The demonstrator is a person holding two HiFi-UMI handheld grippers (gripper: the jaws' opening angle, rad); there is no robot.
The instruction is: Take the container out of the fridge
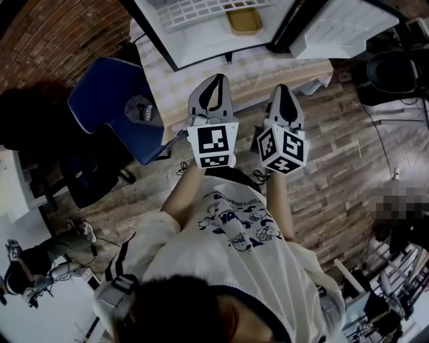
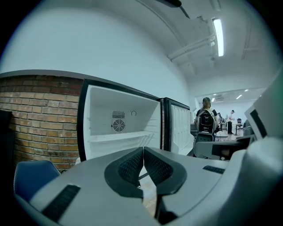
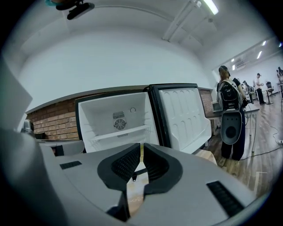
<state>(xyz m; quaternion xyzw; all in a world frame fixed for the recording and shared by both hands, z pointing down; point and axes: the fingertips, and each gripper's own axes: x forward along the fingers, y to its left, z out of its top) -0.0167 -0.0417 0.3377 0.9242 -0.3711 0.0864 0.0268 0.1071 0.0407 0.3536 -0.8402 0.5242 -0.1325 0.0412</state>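
Container [image 1: 243,20]: shallow yellowish tray, sitting on the white wire shelf [image 1: 194,12] inside the open fridge [image 1: 201,41], well apart from both tools; neither gripper view shows it clearly. Fridge stands on the cloth-covered counter [image 1: 281,72], door [image 1: 342,28] swung out on the right. Left tool [image 1: 217,80] has its pads together at the tips with nothing in them, and right tool [image 1: 285,90] is the same bar a hairline slit, also empty. Both hang short of the counter edge, pointed at the fridge opening. Risks as I see them: going in with the tools closed just shoves the tray deeper along the shelf, so they need opening first. The tray looks low-walled, so a one-sided rim pinch could tip it or let it slip, and I can't tell if anything's in it. The wire shelf could snag a pad tip on a low approach. The right tool's path runs near the door, so a clip there is likely. Blue chair [image 1: 117,107] crowds the left side, limiting stance.
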